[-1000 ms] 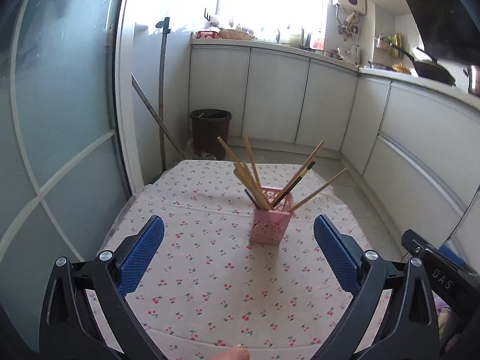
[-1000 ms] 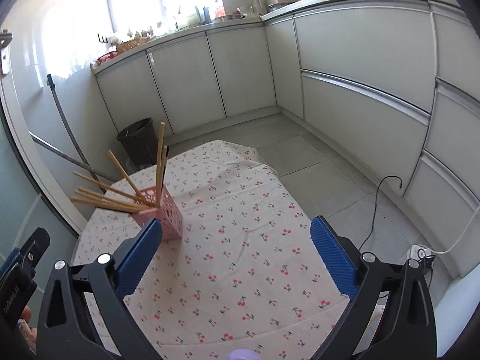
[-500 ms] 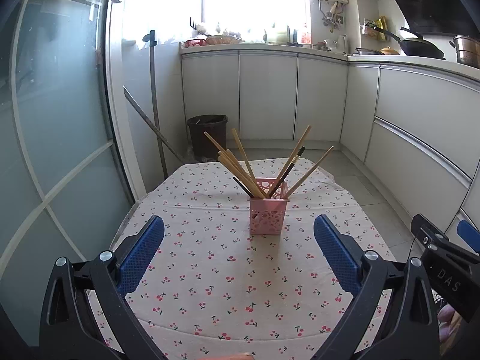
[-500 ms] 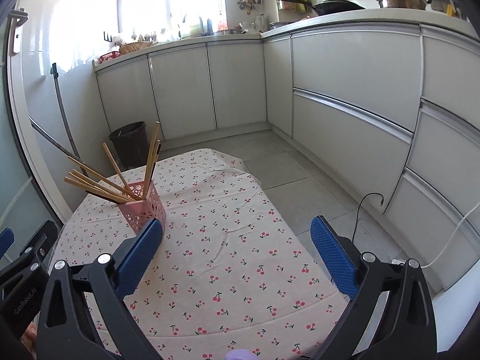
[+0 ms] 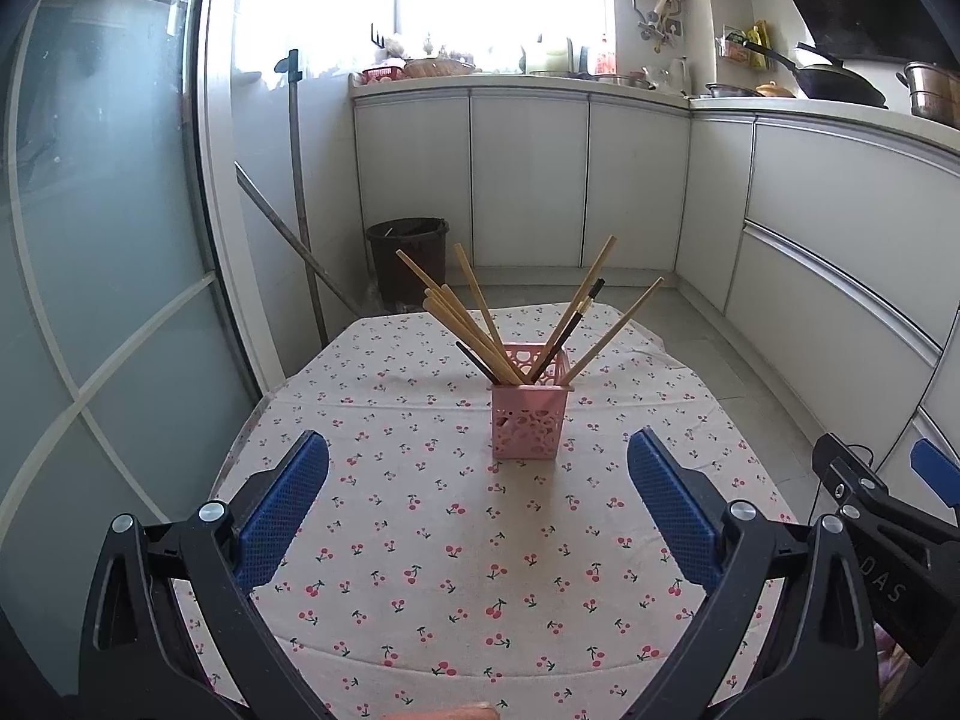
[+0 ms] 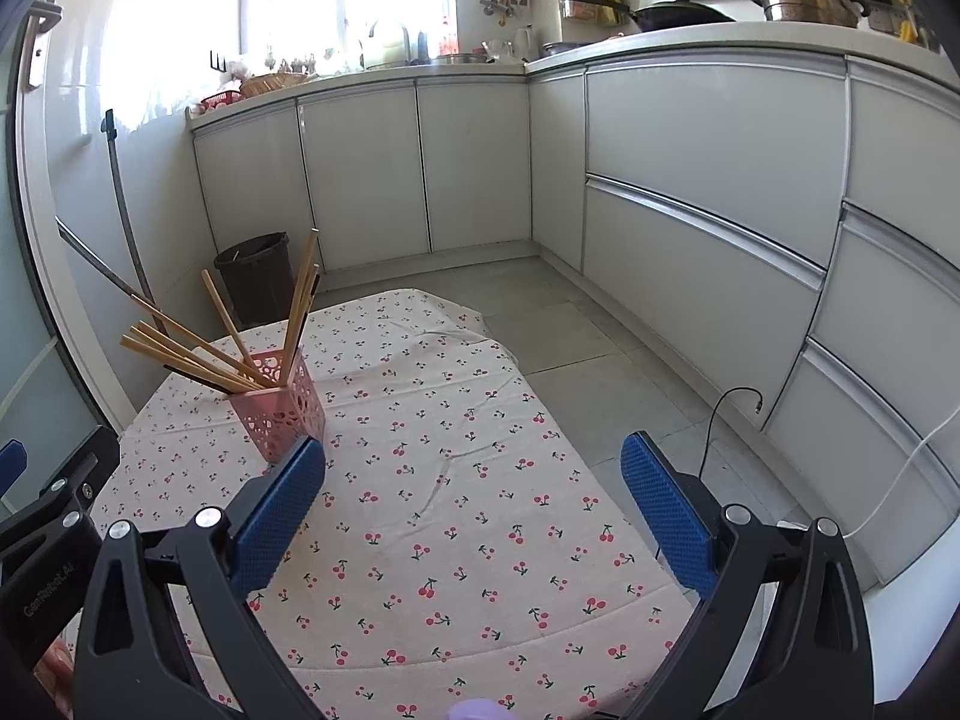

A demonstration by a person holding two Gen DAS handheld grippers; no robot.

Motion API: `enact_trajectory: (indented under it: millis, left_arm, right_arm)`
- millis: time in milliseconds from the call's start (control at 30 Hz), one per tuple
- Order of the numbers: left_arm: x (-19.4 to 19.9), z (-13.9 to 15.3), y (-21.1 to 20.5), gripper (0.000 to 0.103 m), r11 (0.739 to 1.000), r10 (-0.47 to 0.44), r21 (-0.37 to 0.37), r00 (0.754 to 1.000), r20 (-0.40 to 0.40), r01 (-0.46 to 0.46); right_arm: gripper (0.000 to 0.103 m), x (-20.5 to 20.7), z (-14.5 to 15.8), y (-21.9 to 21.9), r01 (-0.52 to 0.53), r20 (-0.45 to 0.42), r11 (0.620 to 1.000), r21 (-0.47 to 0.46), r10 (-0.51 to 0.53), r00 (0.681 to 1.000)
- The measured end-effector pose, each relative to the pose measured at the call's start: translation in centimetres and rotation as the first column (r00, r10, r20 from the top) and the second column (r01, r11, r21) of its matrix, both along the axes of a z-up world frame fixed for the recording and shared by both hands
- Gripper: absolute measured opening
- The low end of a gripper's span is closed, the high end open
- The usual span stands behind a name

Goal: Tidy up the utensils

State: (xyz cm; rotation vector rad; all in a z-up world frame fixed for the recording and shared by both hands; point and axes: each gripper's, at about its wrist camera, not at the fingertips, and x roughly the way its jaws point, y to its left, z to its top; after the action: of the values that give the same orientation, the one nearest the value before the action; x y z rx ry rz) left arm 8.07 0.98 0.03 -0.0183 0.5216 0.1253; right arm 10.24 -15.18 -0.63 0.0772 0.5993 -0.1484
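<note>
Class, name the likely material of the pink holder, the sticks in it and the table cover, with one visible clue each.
Pink holder: probably moulded plastic, matte, with cut-out holes. Chopsticks: mostly pale wood or bamboo; a few dark, perhaps lacquered. Tablecloth: woven fabric, since it creases, cherry-printed.

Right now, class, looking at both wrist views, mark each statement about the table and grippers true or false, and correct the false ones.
1. The chopsticks stand in a pink holder. True.
2. The left gripper is clamped on a chopstick. False: it is open and holds nothing.
3. The holder lies tipped over. False: it stands upright on the cherry-print tablecloth.
4. The right gripper is open. True.
</note>
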Motion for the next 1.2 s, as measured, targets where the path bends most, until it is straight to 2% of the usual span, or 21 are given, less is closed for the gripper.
enact_trajectory:
  millis: [1200]
  left_arm:
    - [0.40, -0.59, 0.20, 0.096, 1.000, 0.018, -0.003, 0.999, -0.032, -0.018]
  right_arm:
    - [0.096, 0.16, -0.72, 0.09, -0.001, -0.032, 1.000, 0.014, 0.002, 0.999]
